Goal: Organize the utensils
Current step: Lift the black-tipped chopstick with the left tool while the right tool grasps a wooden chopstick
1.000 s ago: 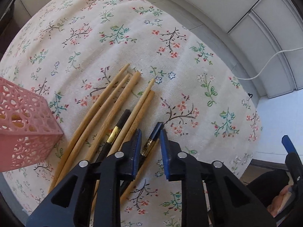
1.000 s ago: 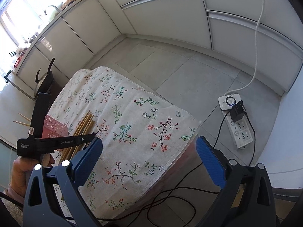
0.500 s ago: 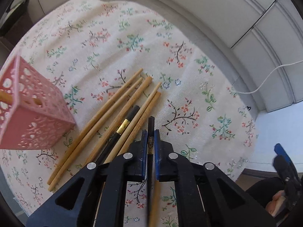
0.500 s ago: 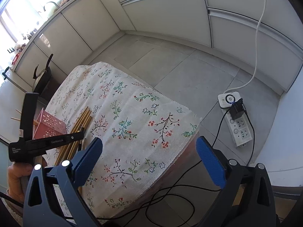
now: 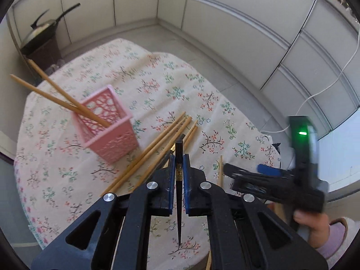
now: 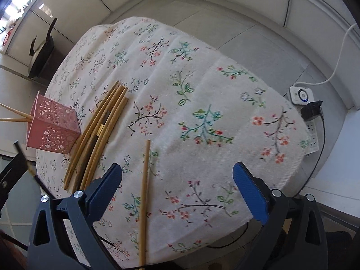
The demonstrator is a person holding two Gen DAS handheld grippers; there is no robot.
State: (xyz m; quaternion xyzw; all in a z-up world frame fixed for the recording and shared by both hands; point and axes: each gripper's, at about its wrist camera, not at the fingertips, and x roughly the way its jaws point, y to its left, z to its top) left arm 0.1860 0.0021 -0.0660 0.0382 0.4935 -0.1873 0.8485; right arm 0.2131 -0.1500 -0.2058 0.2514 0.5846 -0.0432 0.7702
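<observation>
Item: black chopstick [image 5: 178, 157] — a second ago lying among the bamboo chopsticks [image 5: 157, 150] on the bench [image 6: 202, 103], now lifted clear, clamped in the closed jaws of the left gripper [image 5: 178, 168], tip downward. Judged next stop: the pink holder [image 5: 108, 132], just left, already carrying two bamboo sticks. Right gripper [image 6: 177, 186]: jaws wide open, empty, over a stray bamboo chopstick [image 6: 144, 193] near the bench's near edge. Room — open cloth to the right; holder sits close to the left edge.
</observation>
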